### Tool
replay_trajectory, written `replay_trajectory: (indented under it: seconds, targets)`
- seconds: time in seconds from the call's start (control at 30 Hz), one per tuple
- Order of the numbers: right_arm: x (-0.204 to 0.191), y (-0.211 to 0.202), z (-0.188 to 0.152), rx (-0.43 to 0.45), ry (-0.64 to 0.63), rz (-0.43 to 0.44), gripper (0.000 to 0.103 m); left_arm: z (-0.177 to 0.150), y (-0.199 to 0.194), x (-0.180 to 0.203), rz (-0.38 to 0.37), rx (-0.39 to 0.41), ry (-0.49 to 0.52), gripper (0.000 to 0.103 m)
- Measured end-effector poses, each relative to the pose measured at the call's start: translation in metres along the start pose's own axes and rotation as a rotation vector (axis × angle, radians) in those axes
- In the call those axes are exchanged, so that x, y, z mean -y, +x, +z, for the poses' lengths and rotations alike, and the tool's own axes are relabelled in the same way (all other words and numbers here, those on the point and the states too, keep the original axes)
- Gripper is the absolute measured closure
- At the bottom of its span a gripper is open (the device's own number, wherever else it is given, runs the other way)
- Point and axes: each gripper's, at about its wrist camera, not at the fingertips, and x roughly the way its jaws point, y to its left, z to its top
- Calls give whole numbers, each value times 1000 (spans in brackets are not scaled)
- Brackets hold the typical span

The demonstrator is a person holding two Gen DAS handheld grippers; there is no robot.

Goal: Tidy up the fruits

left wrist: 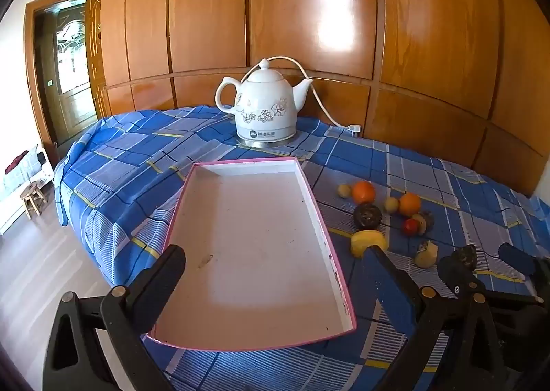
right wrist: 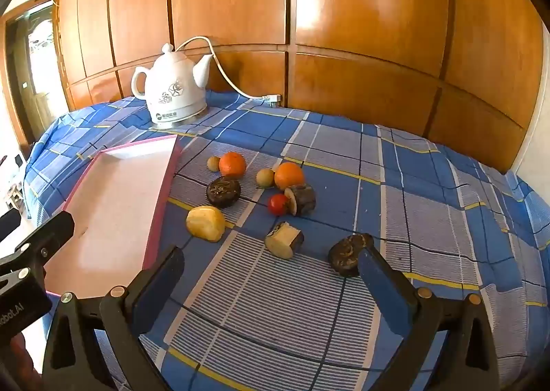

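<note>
The left gripper hung wide open over the whole pink tray. The right gripper, open too, showed the oranges near the tray's edge.

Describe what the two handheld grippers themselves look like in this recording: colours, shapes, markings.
Both are black plastic two-finger tools. The left gripper and the right gripper each have angular, triangular-framed fingers joined by brass-coloured round pins, with flat blue pads on the inner faces. In the right wrist view the left gripper's black body shows partial white lettering at the picture's left edge. No cables or sleeves are visible.
</note>
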Motion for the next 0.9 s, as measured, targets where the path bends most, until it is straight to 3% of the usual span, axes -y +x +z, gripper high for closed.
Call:
replay_trajectory:
  seconds: [0.9]
  targets:
    - [-2, -7, -3, 20, 19, 21, 0, 1, -6, -3, 15, 0, -8, 0]
